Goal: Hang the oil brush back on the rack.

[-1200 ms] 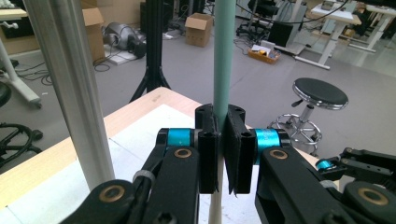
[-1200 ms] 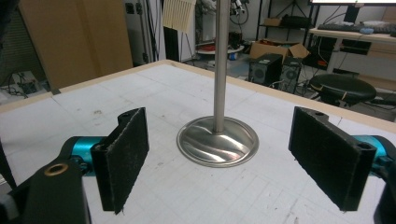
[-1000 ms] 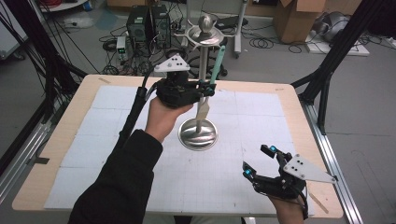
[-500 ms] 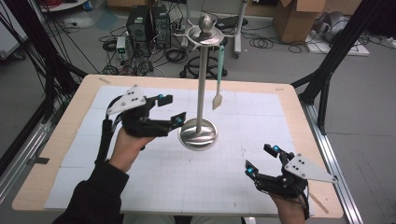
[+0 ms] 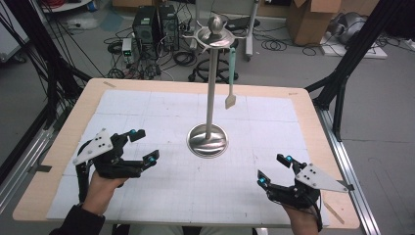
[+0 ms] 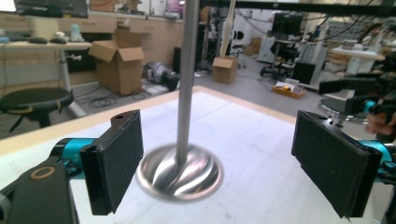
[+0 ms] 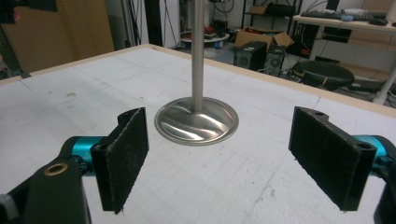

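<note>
On the table (image 5: pixel 63 147), a pale wooden top spread with a white gridded mat (image 5: pixel 161 107), the biggest thing before me is the metal stand (image 5: pixel 211 88): its round polished base sits on the mat a little beyond the middle, its thin pole rises straight up, and its top plate carries short hooks under a ball knob. From one hook on the right side hangs the small spatula (image 5: pixel 230 78), teal handle up and pale blade down, clear of the pole and of the mat. My left gripper (image 5: pixel 145 146) sits low over the near left part of the mat, well apart from the stand's base and pointing toward it; its jaws have just been opening and now stand wide, with nothing between the pads. In the left gripper view the two black pads (image 6: pixel 116 158) frame the stand's base (image 6: pixel 180 172) and pole, which lie farther off and untouched. My right gripper (image 5: pixel 275 169) rests near the front right corner of the mat, also aimed at the stand and well apart from it; its jaws are spread wide and grip nothing. In the right gripper view its pads (image 7: pixel 125 156) stand either side of the distant base (image 7: pixel 196 123).
</note>
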`<state>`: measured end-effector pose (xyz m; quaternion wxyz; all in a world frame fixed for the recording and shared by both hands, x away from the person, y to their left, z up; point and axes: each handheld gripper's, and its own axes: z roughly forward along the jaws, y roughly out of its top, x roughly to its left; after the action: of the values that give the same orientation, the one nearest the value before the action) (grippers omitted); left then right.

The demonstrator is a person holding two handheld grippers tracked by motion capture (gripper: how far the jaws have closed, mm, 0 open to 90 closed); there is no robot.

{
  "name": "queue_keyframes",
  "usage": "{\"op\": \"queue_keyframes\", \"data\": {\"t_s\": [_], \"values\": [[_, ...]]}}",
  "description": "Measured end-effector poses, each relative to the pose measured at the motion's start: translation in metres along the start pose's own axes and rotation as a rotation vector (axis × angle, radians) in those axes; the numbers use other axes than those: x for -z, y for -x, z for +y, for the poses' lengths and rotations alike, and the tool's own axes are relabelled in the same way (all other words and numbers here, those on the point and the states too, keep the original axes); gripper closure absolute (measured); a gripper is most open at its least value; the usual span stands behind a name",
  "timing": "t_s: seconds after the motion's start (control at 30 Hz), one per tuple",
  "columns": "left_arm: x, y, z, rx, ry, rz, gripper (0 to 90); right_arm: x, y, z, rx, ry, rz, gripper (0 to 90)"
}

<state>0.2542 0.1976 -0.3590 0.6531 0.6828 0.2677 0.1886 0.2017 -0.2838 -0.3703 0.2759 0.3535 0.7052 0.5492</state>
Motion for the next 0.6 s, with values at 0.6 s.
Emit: {"op": "queue_keyframes", "data": {"t_s": [0.6], "values": [[0.032,-0.007,-0.03,0.037,-0.002,0.061,17.1,-0.002,-0.002,-0.008,-0.011,-0.021,-0.015,18.5]]}}
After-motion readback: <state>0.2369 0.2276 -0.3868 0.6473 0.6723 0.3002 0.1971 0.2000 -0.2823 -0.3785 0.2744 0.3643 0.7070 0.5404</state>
